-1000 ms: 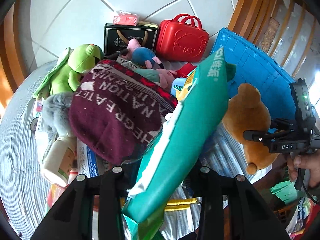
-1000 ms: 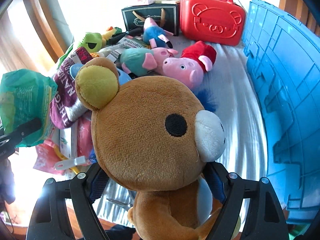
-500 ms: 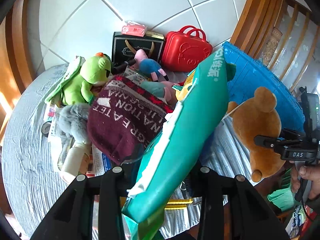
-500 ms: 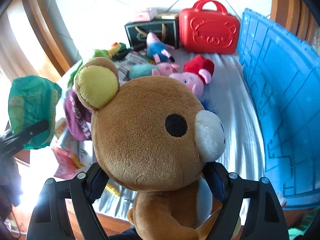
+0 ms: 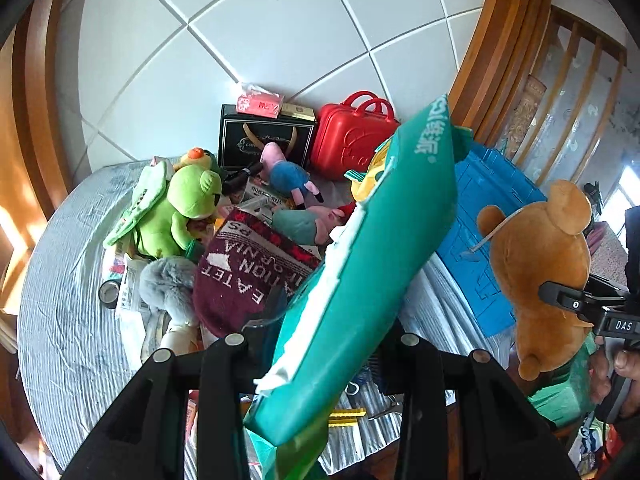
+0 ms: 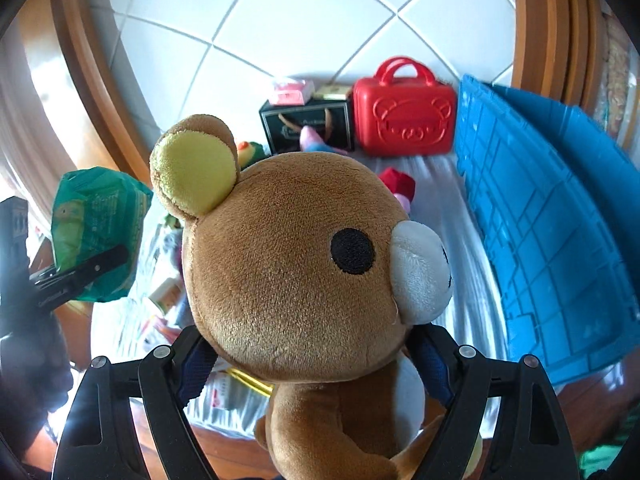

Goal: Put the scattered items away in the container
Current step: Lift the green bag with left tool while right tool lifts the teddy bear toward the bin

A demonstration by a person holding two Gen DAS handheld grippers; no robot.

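The left gripper [image 5: 320,344] is pinching the green snack bag [image 5: 372,264] while the right gripper [image 6: 316,352] is clamping the brown bear [image 6: 296,272] (under the head, for control); both are hanging high, seemingly to pass over the blue container's [image 6: 560,216] wall.

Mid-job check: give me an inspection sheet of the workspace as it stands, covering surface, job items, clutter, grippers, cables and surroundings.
Surface: round table under a wrinkled grey cloth.
Job's things: green snack bag and brown teddy bear both lifted; blue crate at the table's right edge.
Clutter: green frog plush, maroon knit hat, pig plush, red toy suitcase, black gift bag, tape roll.
Grippers: left gripper shut on the snack bag; right gripper shut on the teddy bear.
Cables: nothing seen.
Surroundings: white tiled wall, wooden railing.
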